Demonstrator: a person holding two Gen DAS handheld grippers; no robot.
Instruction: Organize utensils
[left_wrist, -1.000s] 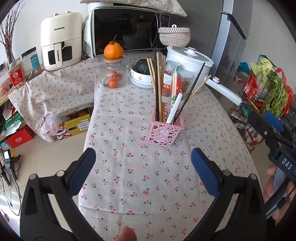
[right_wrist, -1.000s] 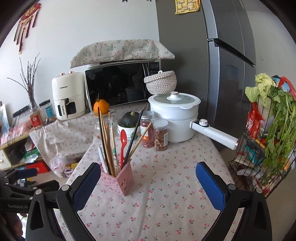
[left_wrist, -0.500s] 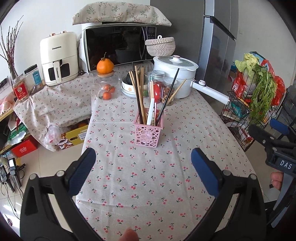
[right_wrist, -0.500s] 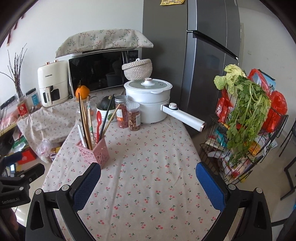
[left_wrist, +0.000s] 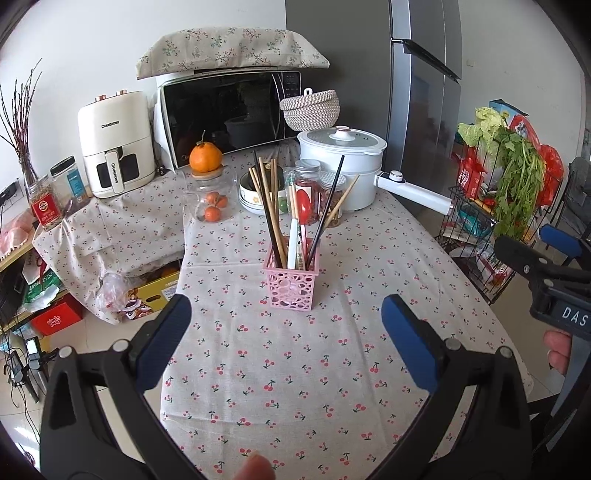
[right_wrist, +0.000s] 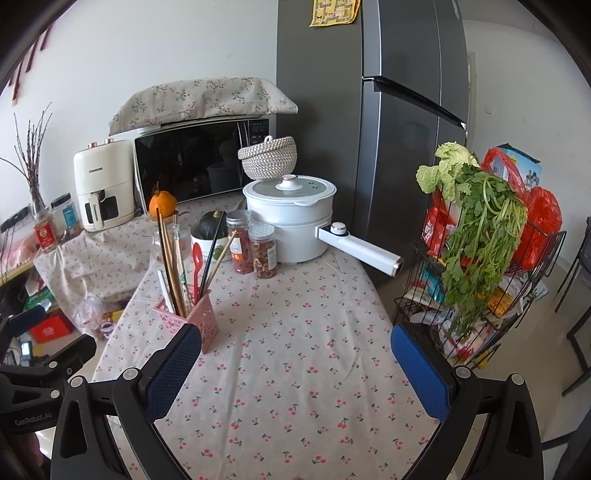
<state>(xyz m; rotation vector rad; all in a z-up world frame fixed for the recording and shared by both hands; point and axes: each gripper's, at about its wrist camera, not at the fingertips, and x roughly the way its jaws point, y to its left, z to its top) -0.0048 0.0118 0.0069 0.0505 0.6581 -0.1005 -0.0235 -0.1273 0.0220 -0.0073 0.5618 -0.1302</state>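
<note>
Mid-surface, pink holder stands upright, packed with chopsticks and red spoon. Left gripper and right gripper gape, empty, well short. Risk: reaching in snags leaning sticks, tipping the light holder.

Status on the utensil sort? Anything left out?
Looks done: chopsticks, a red spoon and the other utensils stand in the pink basket; no loose utensil shows on the tablecloth. In hand: nothing; the left gripper and right gripper are open and empty. Left: apparently nothing.
</note>
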